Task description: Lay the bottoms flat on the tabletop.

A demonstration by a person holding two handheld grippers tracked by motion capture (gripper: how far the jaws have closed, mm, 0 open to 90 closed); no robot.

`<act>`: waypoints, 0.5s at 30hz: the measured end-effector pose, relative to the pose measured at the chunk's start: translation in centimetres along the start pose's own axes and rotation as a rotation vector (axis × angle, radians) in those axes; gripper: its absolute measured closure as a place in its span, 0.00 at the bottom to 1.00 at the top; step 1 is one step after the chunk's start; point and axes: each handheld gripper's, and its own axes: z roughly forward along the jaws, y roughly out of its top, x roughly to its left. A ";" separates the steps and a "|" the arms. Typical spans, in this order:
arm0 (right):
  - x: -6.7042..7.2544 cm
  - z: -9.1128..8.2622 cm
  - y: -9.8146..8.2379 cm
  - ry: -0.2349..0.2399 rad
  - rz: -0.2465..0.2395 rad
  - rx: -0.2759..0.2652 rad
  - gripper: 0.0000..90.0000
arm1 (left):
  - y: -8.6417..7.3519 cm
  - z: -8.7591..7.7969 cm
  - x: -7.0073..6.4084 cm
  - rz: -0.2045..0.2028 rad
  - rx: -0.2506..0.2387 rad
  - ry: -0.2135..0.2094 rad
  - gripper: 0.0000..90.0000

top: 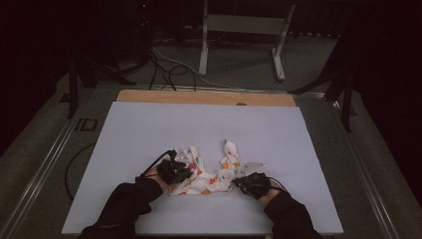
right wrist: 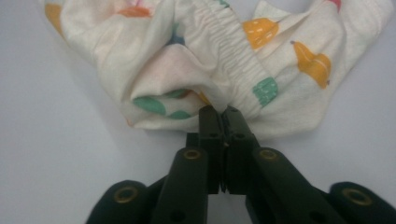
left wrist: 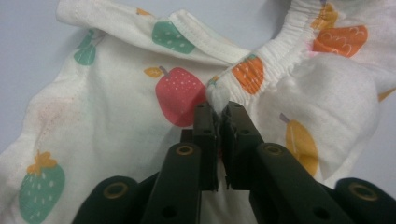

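Both grips done: left gripper [left wrist: 218, 114] & right gripper [right wrist: 223, 116] are pinching the crumpled white fruit-print cotton garment [top: 206, 172] at lower-centre frame w/ jaws closed on its elastic waistband; spreading/folding probably all left.

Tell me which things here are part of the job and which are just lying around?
In the job:
- fruit-print cloth, crumpled on the white table
- left gripper, shut on the cloth's gathered edge
- right gripper, shut on the cloth's gathered edge

Just lying about:
- metal frame on the floor behind the table
- loose cables on the floor
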 end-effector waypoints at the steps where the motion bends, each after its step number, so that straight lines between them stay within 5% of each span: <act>1: 0.1 -0.1 0.0 -0.005 -0.003 -0.001 0.99 | 0.0 -0.1 0.0 -0.003 -0.003 0.001 0.96; 15: 1.1 -3.4 -0.6 0.012 -0.016 -0.045 1.00 | -0.3 -3.2 0.7 -0.015 -0.058 0.055 0.96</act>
